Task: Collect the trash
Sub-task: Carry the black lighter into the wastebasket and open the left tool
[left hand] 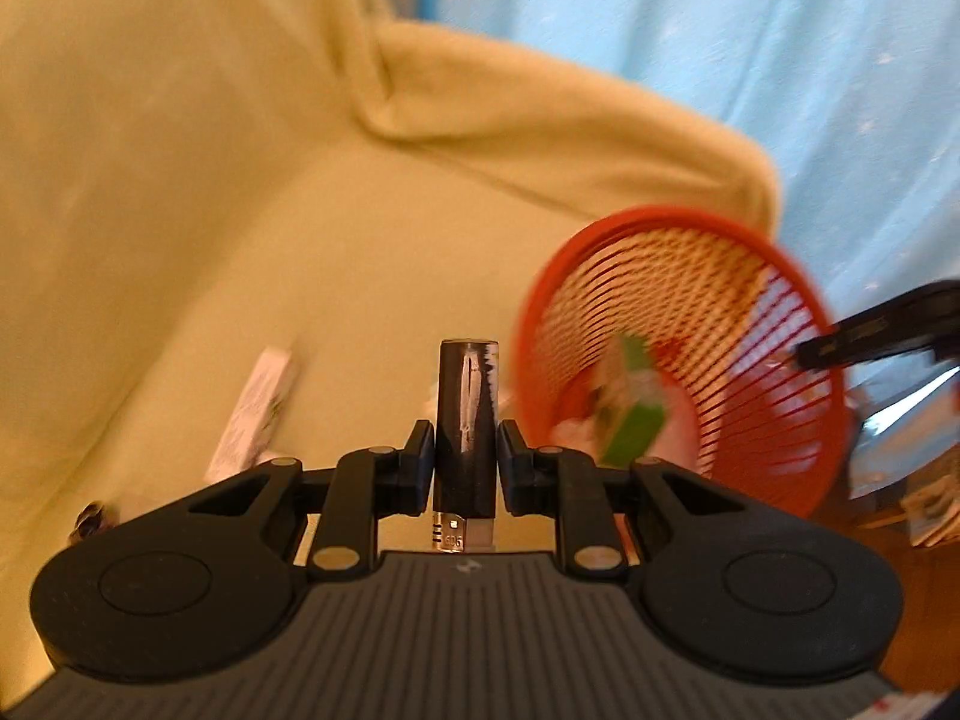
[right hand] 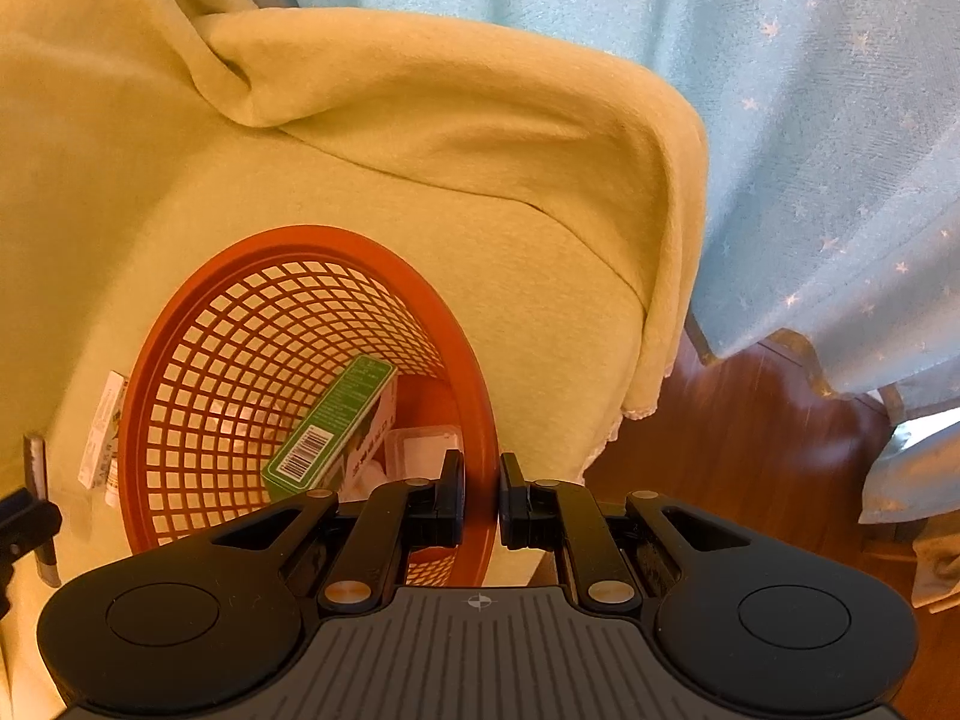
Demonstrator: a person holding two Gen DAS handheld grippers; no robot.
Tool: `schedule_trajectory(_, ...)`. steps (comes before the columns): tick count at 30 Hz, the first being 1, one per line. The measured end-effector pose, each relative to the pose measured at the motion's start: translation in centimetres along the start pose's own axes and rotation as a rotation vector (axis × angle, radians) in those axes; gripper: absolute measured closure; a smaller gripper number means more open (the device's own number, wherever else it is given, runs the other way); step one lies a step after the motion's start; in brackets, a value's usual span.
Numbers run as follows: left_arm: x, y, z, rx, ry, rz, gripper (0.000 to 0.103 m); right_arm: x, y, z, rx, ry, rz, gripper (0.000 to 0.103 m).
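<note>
Left gripper (left hand: 465, 468): jaws closed on a black cylindrical tube (left hand: 467, 420), held upright between the pads, with its silver-capped lower end projecting below the fingers toward the camera. Right gripper (right hand: 482, 501): jaws pinched on the near rim of the red mesh basket (right hand: 312, 324), one finger inside the rim and one outside; the basket is tilted, its mouth facing the wrist camera.

Basket contents, seen from the right wrist: a green carton with a barcode (right hand: 333, 429) leans against the mesh wall, and a pale clear plastic container (right hand: 423, 450) lies just beside it near the bottom. White crumpled material lies under the carton; its nature cannot be told.

Just left of the basket, a white printed box (right hand: 102, 432) rests on the yellow-green blanket (right hand: 420, 150). In the left wrist view, blurred by motion, the same box appears left of the tube.

Beyond: the blanket drapes a padded seat, over wooden floor (right hand: 738, 438); a light blue star-patterned curtain (right hand: 810, 120) hangs behind.
</note>
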State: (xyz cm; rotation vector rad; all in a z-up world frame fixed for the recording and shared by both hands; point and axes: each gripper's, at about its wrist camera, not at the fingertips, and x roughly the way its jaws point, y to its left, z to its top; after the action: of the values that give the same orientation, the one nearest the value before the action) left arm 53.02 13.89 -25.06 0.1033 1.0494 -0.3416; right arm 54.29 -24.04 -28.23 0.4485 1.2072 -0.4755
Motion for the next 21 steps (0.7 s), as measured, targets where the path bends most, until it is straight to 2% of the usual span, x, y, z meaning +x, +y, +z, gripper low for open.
schedule_trajectory(7,-0.4,-3.4,1.5,0.008,0.001,-0.049,0.085,0.1,0.1,0.0,-0.022,0.004,-0.003,0.096)
schedule_trajectory(21,1.6,-5.0,2.2,0.010,0.043,-0.051,0.085,0.0,0.0,-0.1,-0.024,0.005,-0.001,0.096)
